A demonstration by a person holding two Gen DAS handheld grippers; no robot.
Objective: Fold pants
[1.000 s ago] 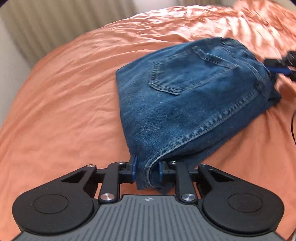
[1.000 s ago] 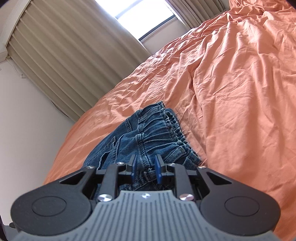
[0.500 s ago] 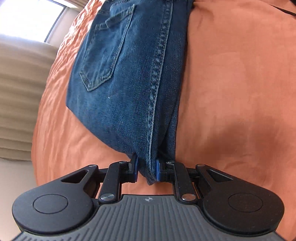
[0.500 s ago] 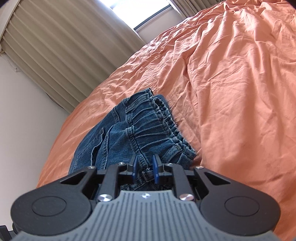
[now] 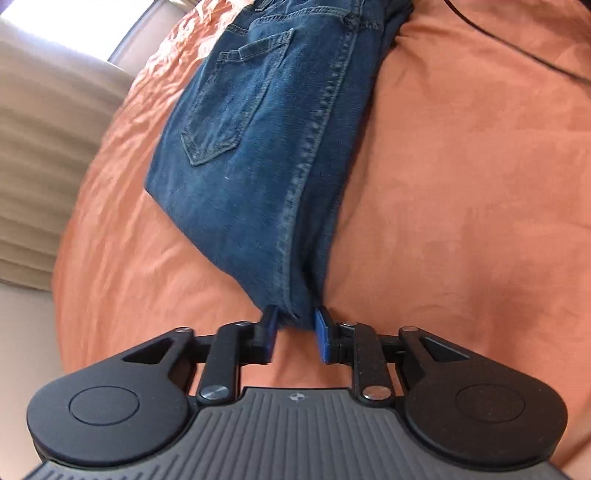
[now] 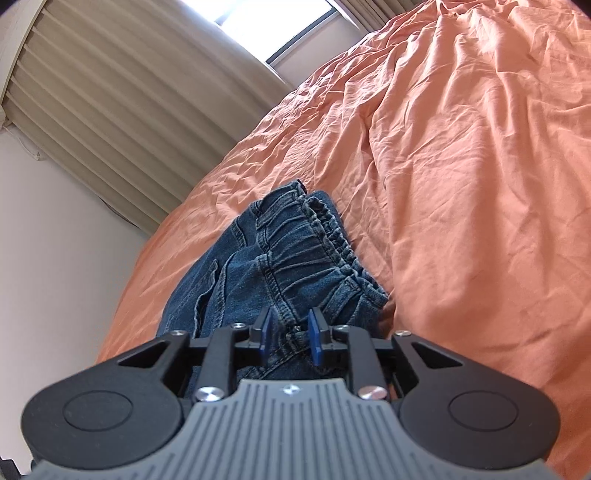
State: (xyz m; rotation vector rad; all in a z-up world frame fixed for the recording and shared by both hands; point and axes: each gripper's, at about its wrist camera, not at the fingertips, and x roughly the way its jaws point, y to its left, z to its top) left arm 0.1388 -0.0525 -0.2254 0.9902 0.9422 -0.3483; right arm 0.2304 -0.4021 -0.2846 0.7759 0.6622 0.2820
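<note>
The folded blue jeans (image 5: pixel 266 147) lie on the orange bedsheet (image 5: pixel 461 184), back pocket up. My left gripper (image 5: pixel 294 332) sits at their near folded corner; its blue pads stand a little apart with only the denim tip between them, so the grip looks loosened. In the right wrist view the jeans (image 6: pixel 280 266) show their gathered elastic waistband. My right gripper (image 6: pixel 290 332) is at the waistband end, pads slightly apart with denim between them.
Beige curtains (image 6: pixel 129 92) and a bright window (image 6: pixel 273 33) stand beyond the bed's far side. A white wall (image 6: pixel 55 258) is at the left. A dark cable (image 5: pixel 517 48) crosses the sheet at the upper right. Wrinkled sheet (image 6: pixel 480 184) stretches to the right.
Both grippers' pads have spread wider than before. The left gripper has drawn back, so only the corner tip of the jeans remains between its pads. The jeans now rest on the sheet.
</note>
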